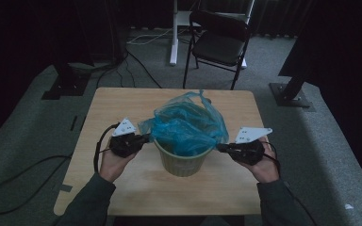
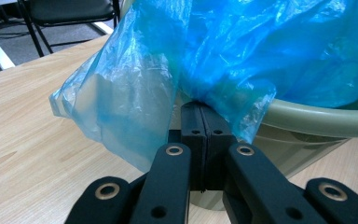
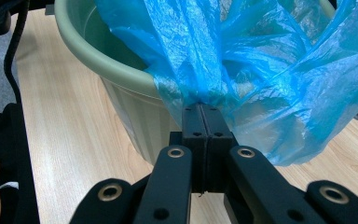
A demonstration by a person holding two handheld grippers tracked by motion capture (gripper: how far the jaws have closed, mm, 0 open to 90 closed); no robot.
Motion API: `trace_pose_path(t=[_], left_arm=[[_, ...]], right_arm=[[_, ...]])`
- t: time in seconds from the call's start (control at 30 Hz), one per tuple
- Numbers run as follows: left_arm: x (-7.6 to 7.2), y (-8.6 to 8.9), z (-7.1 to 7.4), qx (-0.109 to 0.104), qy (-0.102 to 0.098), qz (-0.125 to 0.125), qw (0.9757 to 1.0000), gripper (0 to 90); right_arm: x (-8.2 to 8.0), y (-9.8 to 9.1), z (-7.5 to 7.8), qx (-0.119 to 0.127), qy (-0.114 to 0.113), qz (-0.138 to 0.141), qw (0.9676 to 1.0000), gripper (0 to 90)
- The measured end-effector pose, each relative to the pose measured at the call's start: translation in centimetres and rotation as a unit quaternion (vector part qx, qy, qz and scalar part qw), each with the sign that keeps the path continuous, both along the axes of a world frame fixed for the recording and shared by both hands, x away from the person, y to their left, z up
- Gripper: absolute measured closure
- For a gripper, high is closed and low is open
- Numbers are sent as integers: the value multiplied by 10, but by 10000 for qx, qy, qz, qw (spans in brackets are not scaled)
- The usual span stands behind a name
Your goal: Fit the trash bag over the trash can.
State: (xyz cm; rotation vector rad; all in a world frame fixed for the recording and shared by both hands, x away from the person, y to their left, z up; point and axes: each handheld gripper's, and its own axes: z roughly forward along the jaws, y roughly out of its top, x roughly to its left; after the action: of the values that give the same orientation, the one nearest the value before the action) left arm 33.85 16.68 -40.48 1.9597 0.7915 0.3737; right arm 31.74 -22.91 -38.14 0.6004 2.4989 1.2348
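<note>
- The blue plastic bag (image 1: 188, 126) is sitting in the green bin (image 1: 183, 162) at the middle of the worktop (image 1: 122, 101), its film billowing up above the rim and spilling over both sides.
- The left tongs (image 1: 144, 138) are pinching a fold of the bag at the bin's left rim, jaws pressed together on the film; the right tongs (image 1: 220, 148) are pinching the opposite edge the same way.
- The step in hand seems to be lining the bin: both edges are being held ready for stretching.
- Next, I judge, the edges are needing a pull outward and down over the rim, evenly, without tearing the thin film or tipping the bin.
</note>
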Motion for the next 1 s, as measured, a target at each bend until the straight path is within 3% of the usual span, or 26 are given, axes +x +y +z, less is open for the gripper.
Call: trace_pose_path(t=[0.27, 0.47, 0.6, 0.83, 1.0], left_arm=[[12, -10, -1, -25, 69, 29, 10000, 893], [15, -12, -2, 23, 67, -6, 10000, 871], [10, -8, 1, 52, -12, -11, 10000, 836], [4, 2, 7, 20, -172, 20, 9998, 806], [5, 5, 6, 7, -186, 51, 9998, 796]], right_arm=[[12, -3, -1, -19, -92, -386, 9992, 897], [21, -9, -1, 89, 54, -434, 9990, 896], [18, -10, 3, 79, 8, -436, 9990, 809], [14, -18, 22, 407, -59, -358, 9985, 712], [18, -11, 32, 616, -166, -337, 9974, 685]])
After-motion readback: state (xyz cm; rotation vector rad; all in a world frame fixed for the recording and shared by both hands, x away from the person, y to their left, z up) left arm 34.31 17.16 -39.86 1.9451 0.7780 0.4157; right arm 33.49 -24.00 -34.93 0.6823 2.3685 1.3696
